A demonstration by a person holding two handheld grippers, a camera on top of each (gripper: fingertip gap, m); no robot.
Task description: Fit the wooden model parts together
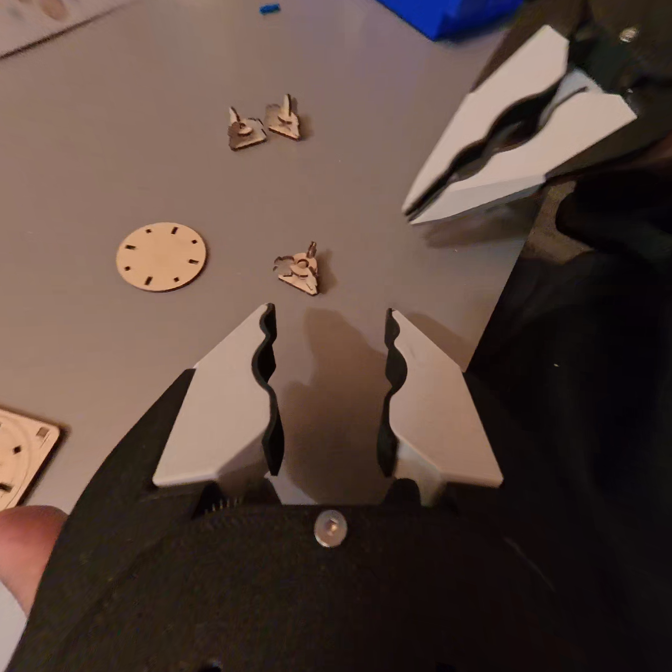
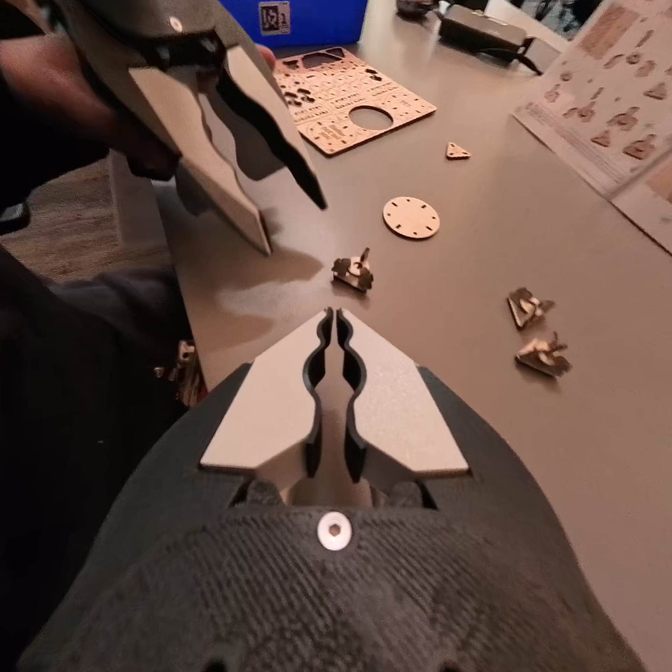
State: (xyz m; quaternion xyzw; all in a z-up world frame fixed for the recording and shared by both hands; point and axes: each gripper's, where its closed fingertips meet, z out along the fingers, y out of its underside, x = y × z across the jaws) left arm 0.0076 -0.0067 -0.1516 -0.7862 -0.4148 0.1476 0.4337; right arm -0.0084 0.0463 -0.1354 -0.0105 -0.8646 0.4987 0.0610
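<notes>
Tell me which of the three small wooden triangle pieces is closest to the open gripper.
The lone triangle piece, just beyond the open left gripper and right of the wooden disc. The other two sit together farther up the table.

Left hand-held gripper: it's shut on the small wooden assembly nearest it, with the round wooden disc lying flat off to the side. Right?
Not quite. The left wrist view shows the left hand-held gripper open with nothing between its fingers; the nearest small wooden assembly sits on the table just beyond the fingertips, untouched. The round wooden disc does lie flat off to the side.

Blue bin [image 2: 312, 22], printed sheet [image 2: 611, 91], grey table [image 2: 509, 254]
</notes>
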